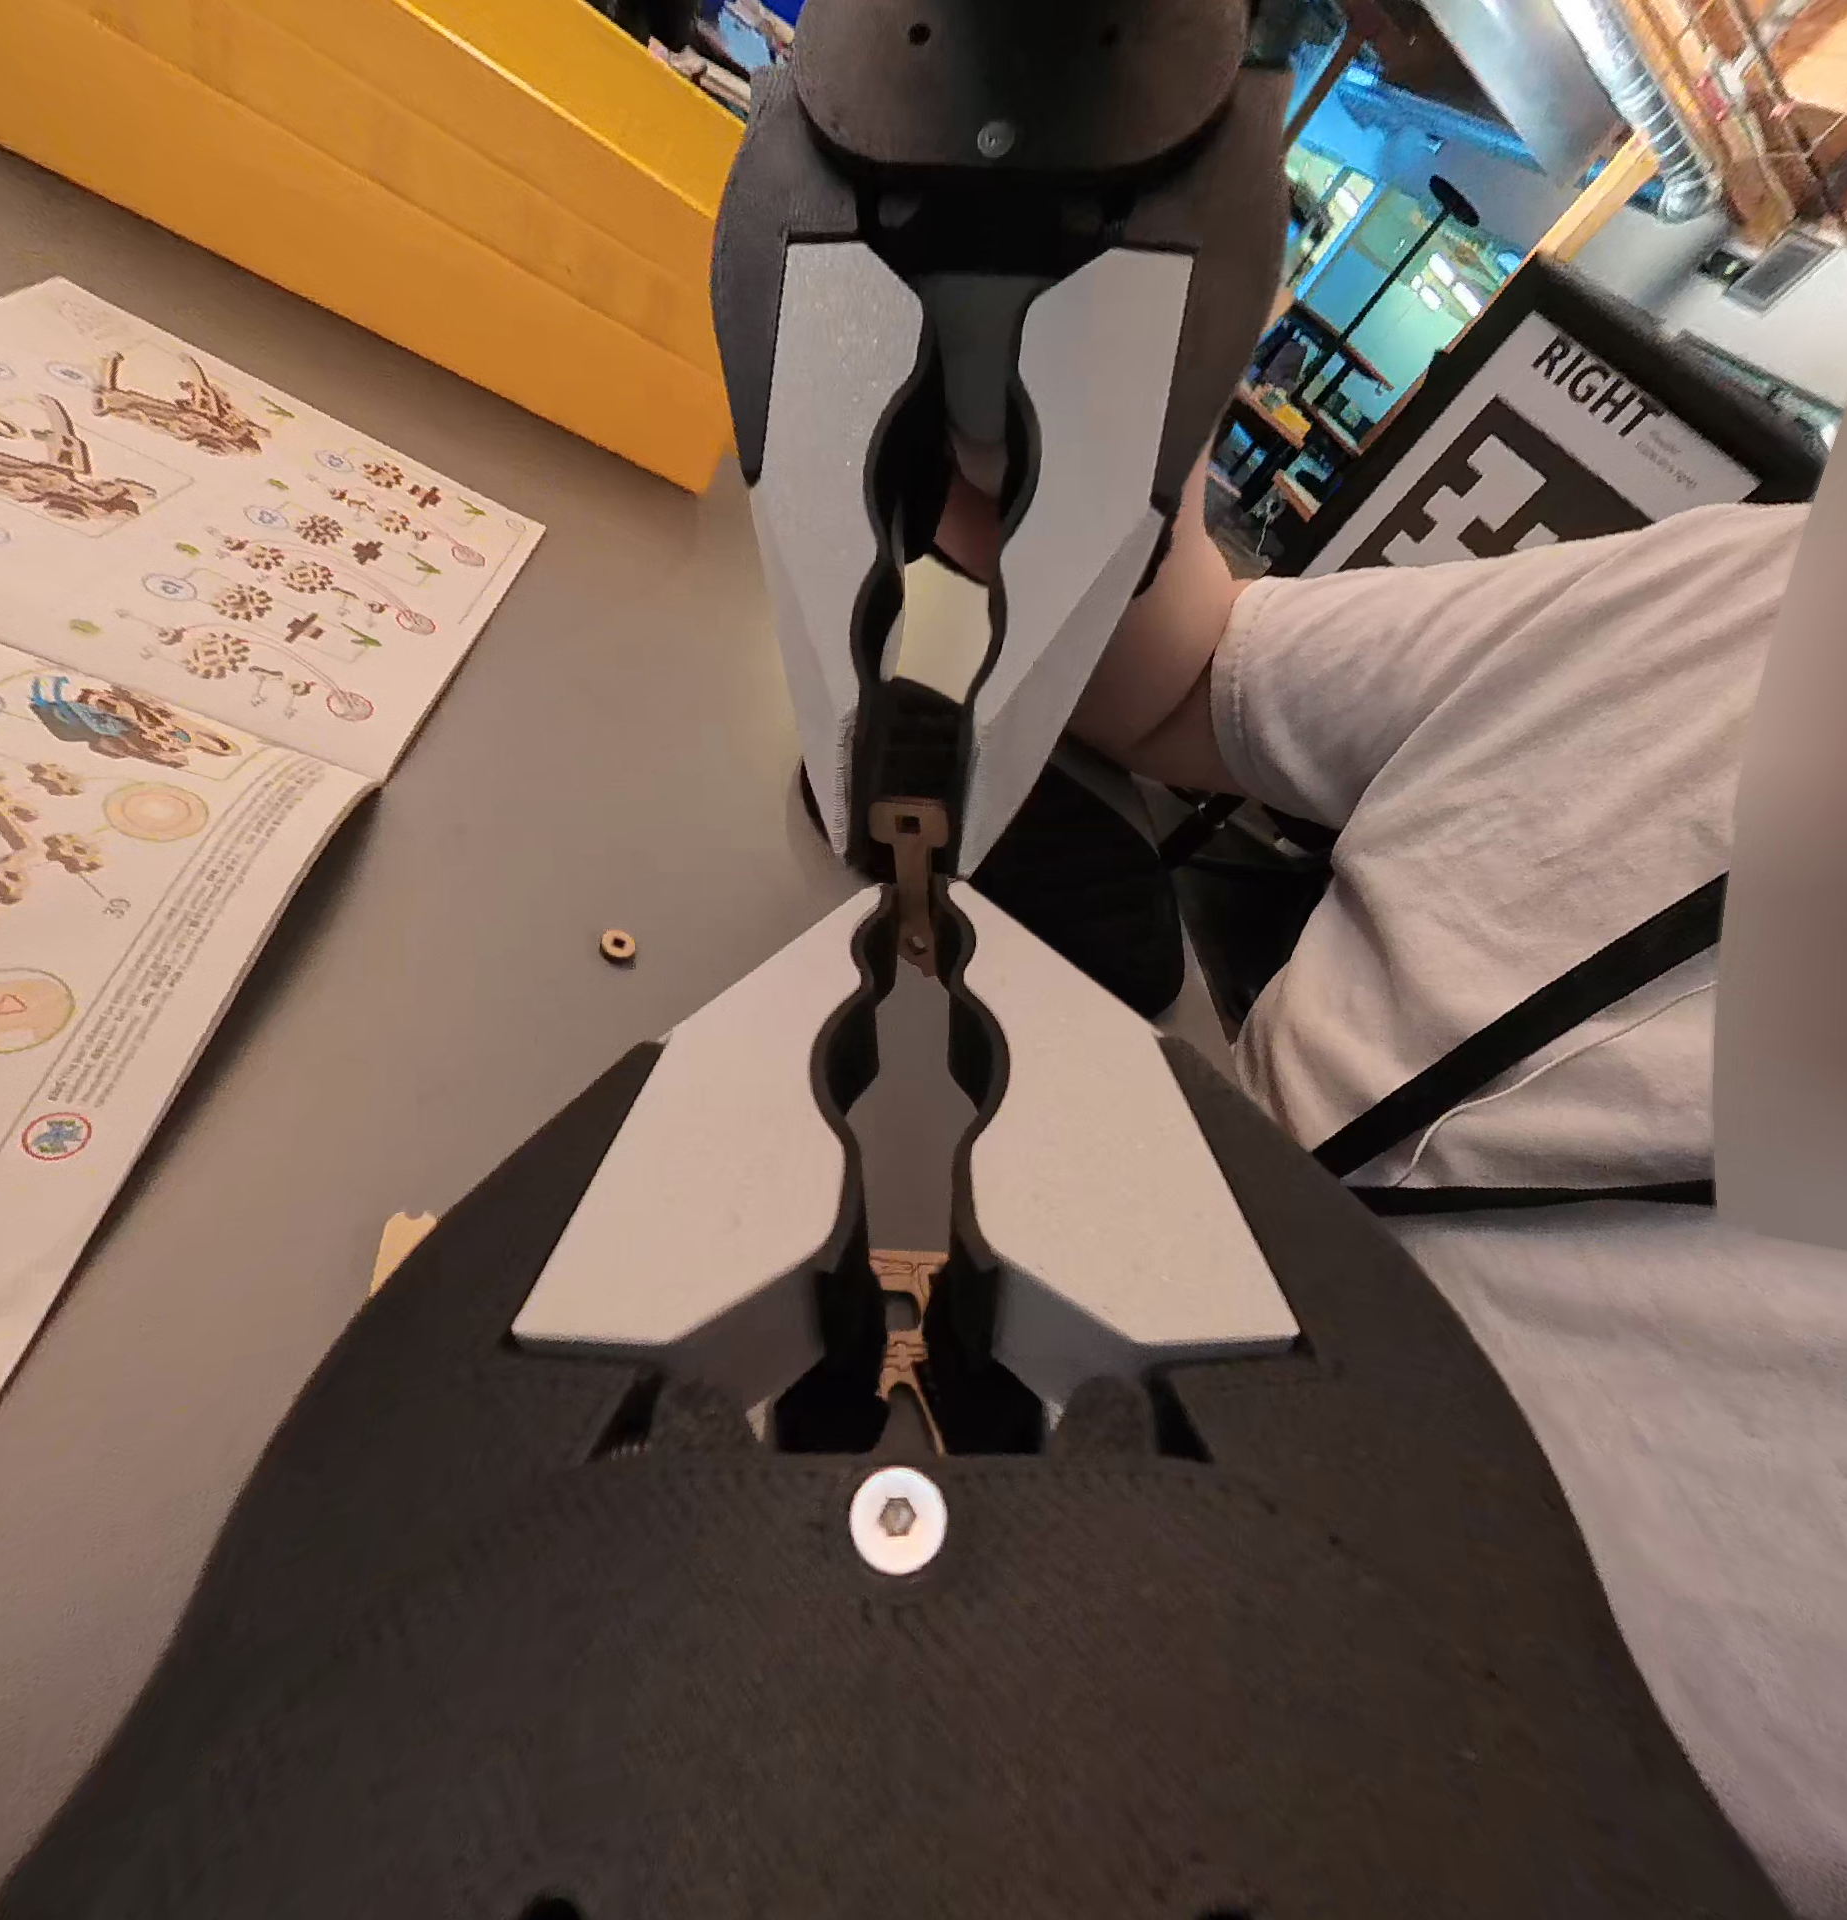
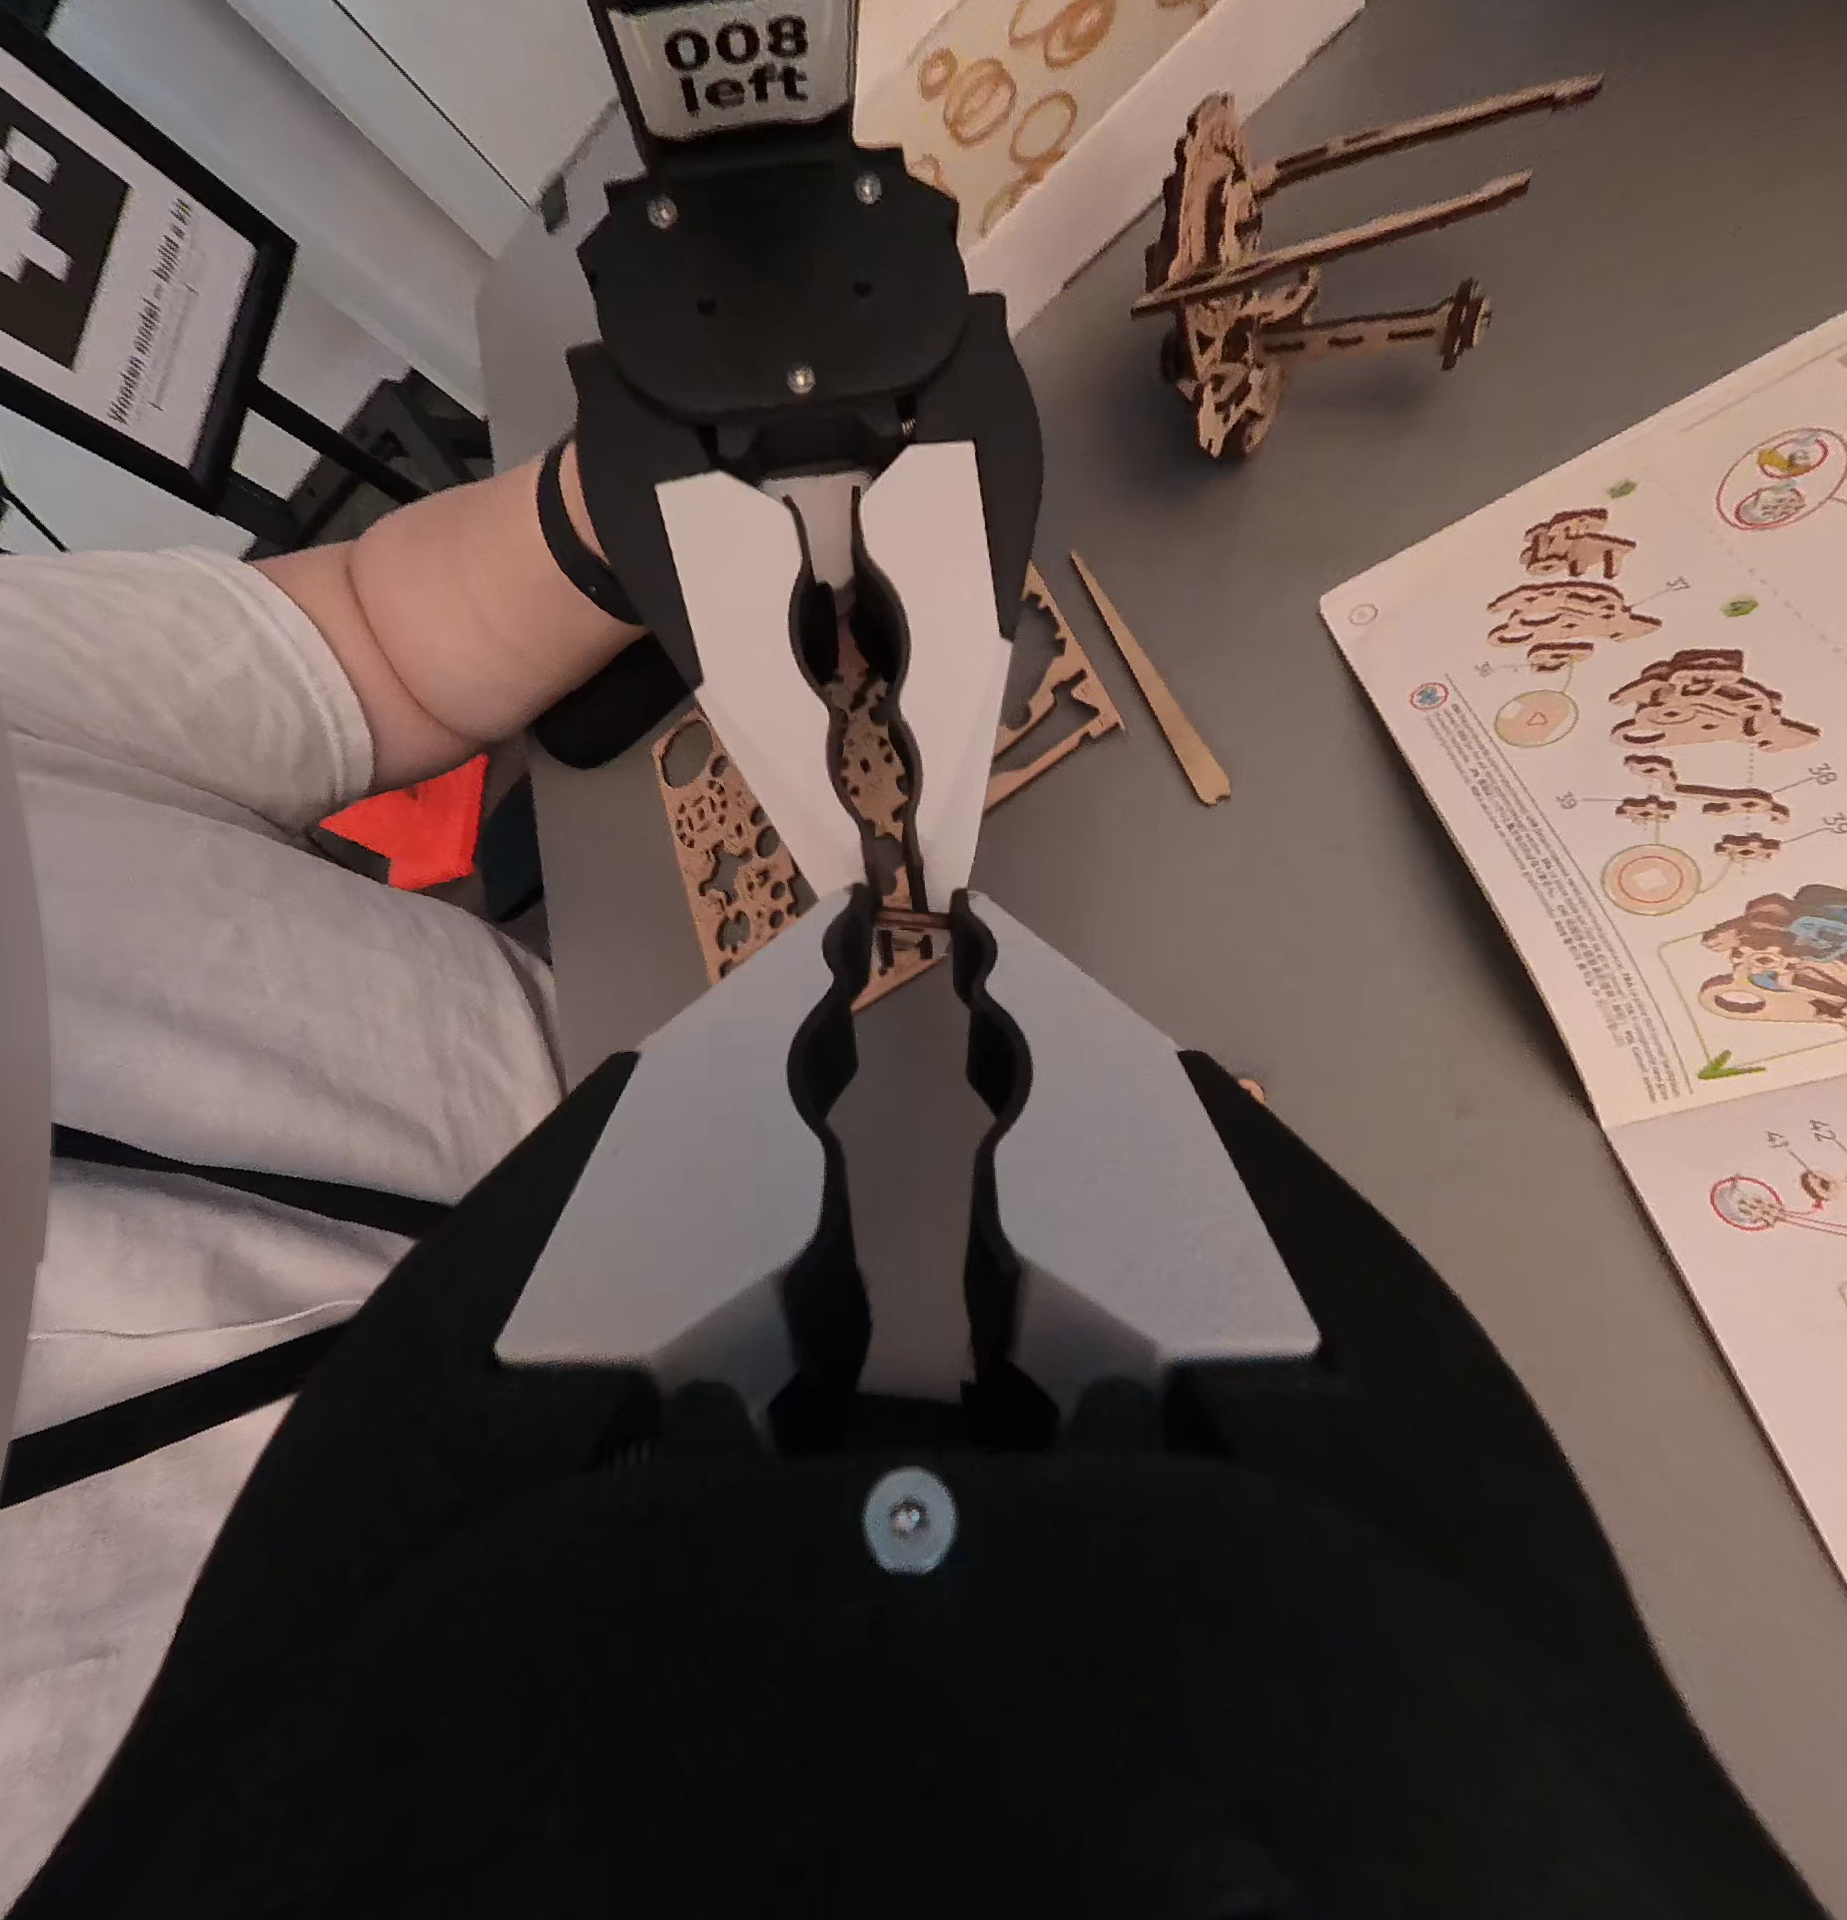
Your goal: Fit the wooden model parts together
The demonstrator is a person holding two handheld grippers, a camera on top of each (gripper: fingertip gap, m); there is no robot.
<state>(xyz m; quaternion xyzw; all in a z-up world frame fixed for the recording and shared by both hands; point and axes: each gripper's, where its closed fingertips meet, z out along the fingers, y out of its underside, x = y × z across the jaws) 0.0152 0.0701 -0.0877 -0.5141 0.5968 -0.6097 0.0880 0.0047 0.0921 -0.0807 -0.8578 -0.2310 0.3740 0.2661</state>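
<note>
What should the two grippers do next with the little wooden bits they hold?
Probably nudge them gently closer. The left gripper pinches a thin wooden link, the right gripper a small flat piece, tip to tip above the table; whether they're fully seated isn't clear.

I am looking over a grey table (image 1: 586, 727). An open instruction booklet (image 1: 171, 665) with coloured drawings is lying flat at the left in the left wrist view. Beyond it, a yellow bin (image 1: 399, 208) is sitting at the far left. At the right, a person's white shirt (image 1: 1521, 831) with a black strap (image 1: 1521, 1029) across it is filling the frame, and a framed black-and-white marker board (image 1: 1542, 457) is standing behind. In the right wrist view, something orange (image 2: 420, 821) is showing near the table edge.
</note>
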